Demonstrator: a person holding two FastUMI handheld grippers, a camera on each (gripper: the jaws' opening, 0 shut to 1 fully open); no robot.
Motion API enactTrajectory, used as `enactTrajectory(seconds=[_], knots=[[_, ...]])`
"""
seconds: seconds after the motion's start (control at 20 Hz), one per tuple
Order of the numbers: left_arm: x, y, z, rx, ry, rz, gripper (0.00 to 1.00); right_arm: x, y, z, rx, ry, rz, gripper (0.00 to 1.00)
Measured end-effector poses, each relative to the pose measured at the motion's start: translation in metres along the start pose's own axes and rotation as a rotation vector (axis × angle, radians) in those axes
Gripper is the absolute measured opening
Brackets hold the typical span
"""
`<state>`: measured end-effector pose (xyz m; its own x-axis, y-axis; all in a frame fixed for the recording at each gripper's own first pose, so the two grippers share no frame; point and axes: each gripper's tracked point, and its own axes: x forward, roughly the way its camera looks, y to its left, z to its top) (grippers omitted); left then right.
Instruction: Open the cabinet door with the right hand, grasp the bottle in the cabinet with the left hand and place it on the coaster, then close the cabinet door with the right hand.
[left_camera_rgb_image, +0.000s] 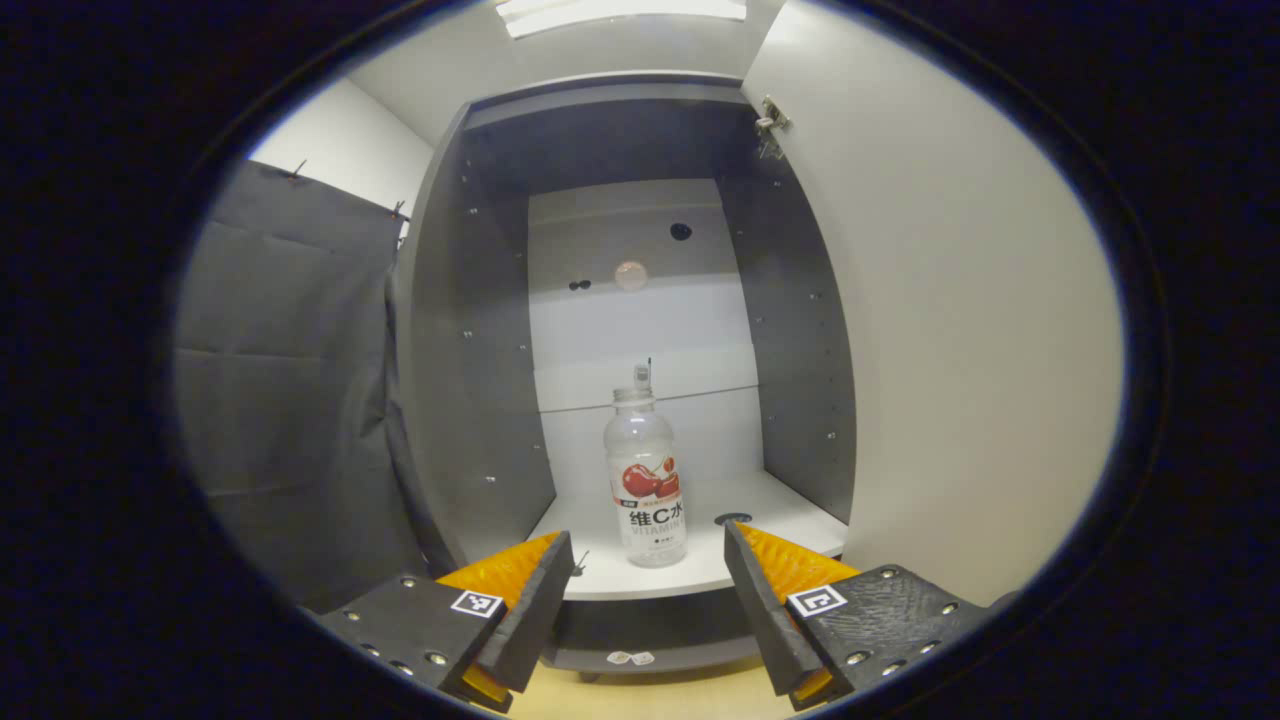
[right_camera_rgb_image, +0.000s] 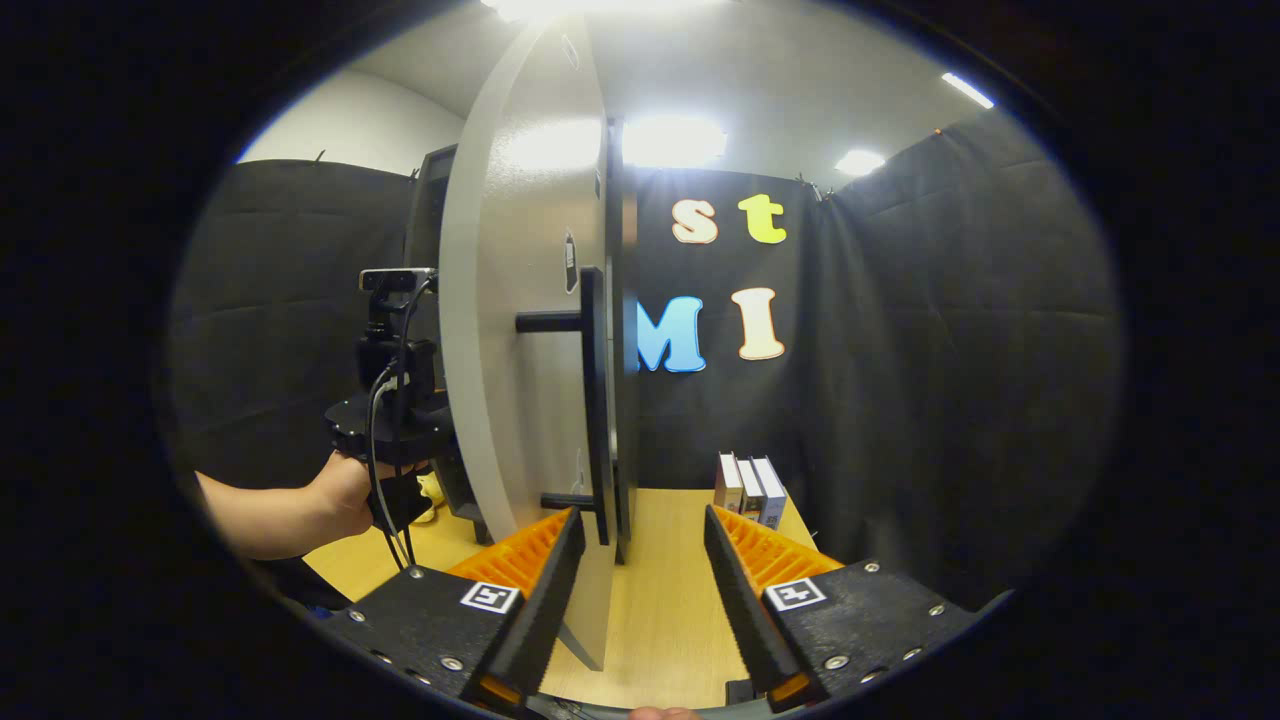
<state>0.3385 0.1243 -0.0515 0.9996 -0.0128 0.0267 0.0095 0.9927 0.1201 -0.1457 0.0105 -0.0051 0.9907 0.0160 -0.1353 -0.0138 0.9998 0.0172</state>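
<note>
Bright ceiling lights blow out to white glare in the right gripper view and sheen the cabinet door. The cabinet interior is dimmer, shadowed at top. Both views are sharp, bowing strongly at the edges.

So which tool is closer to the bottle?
The left tool. It faces the bottle on the cabinet shelf, open. The right tool sits outside by the open door, near its handle.
</note>
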Motion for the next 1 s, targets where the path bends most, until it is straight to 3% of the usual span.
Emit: enactTrajectory(seconds=[0.1,0.2,0.25,0.35,0.55,0.6,0.9,1.0], knots=[[0.02,0.0,-0.003,0.02,-0.014,-0.003,0.87,0.013,-0.003,-0.006,0.019,0.001,-0.019,0.86],[0.04,-0.001,-0.002,0.054,-0.038,-0.01,0.91,0.016,-0.009,-0.005,0.013,-0.01,-0.061,0.87],[0.05,0.0,0.0,0.065,-0.059,-0.01,0.87,0.017,-0.007,-0.006,0.013,-0.01,-0.068,0.86],[0.069,-0.002,0.003,0.053,-0.086,-0.033,0.87,0.021,-0.005,-0.015,0.026,0.029,-0.059,0.86],[0.104,0.012,0.004,0.021,-0.095,-0.008,0.91,0.027,-0.01,-0.013,0.029,0.041,-0.094,0.86],[0.113,0.012,0.002,0.007,-0.093,-0.018,0.87,0.03,-0.01,-0.013,0.026,0.041,-0.101,0.86],[0.152,0.004,-0.013,0.004,-0.076,-0.055,0.87,0.035,-0.01,-0.015,0.051,0.052,-0.102,0.86],[0.157,0.006,-0.014,0.002,-0.082,-0.028,0.91,0.036,-0.01,-0.016,0.069,0.057,-0.105,0.86]])
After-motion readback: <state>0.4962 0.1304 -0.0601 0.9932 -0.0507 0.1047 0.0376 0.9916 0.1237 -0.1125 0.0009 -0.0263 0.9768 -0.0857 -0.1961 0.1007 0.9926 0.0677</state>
